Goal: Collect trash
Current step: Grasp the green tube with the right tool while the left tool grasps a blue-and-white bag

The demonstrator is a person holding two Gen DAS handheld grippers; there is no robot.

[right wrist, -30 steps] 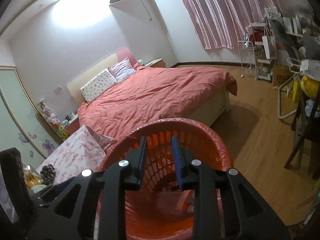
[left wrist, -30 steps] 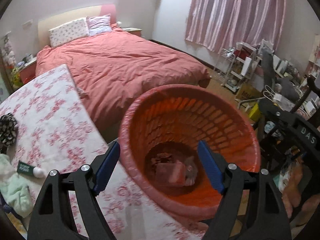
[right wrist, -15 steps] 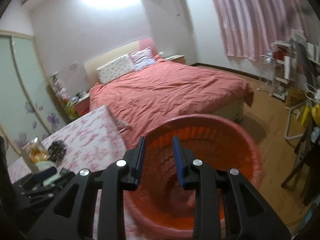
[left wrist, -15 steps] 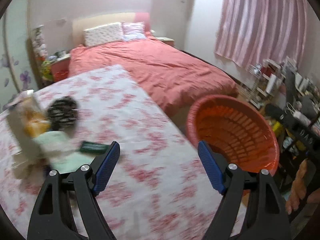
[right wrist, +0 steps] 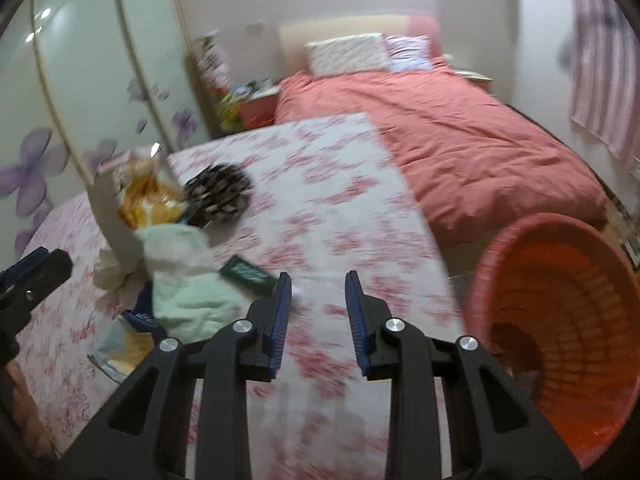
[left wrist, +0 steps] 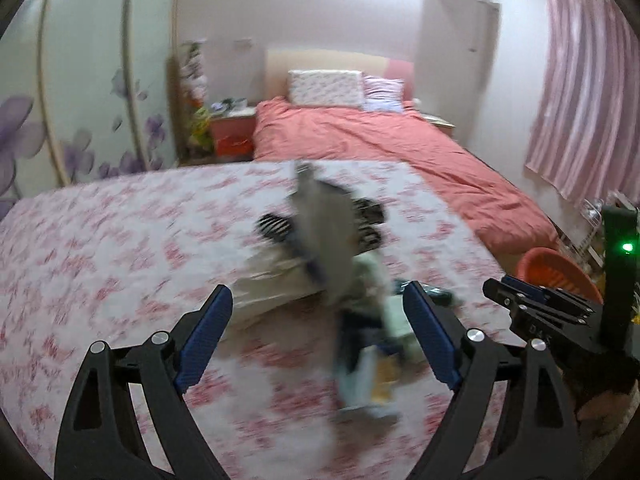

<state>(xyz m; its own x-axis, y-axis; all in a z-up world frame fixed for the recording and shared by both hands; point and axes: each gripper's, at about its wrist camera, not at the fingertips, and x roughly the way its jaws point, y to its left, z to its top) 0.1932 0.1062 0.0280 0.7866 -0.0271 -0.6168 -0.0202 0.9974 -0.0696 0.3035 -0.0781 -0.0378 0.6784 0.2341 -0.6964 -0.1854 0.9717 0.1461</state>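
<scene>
A blurred pile of trash (left wrist: 320,264) lies on the floral table (left wrist: 120,248). In the right wrist view the pile shows a yellow snack bag (right wrist: 146,196), a pale green cloth (right wrist: 188,276), a dark green packet (right wrist: 248,274) and a black patterned item (right wrist: 220,194). My left gripper (left wrist: 316,332) is wide open and empty, just short of the pile. My right gripper (right wrist: 316,312) is open with a narrow gap and empty, over the table right of the pile; it also shows in the left wrist view (left wrist: 536,300). The orange basket (right wrist: 560,320) stands at the table's right edge.
A bed with a red cover (right wrist: 440,128) lies beyond the table. A wardrobe with purple flowers (left wrist: 80,80) stands on the left, a red nightstand (left wrist: 232,136) beside the bed, pink curtains (left wrist: 588,92) on the right.
Both grippers swung left, from over the orange basket to the table. The left now faces the trash pile. The basket has slid to the right of both views.
</scene>
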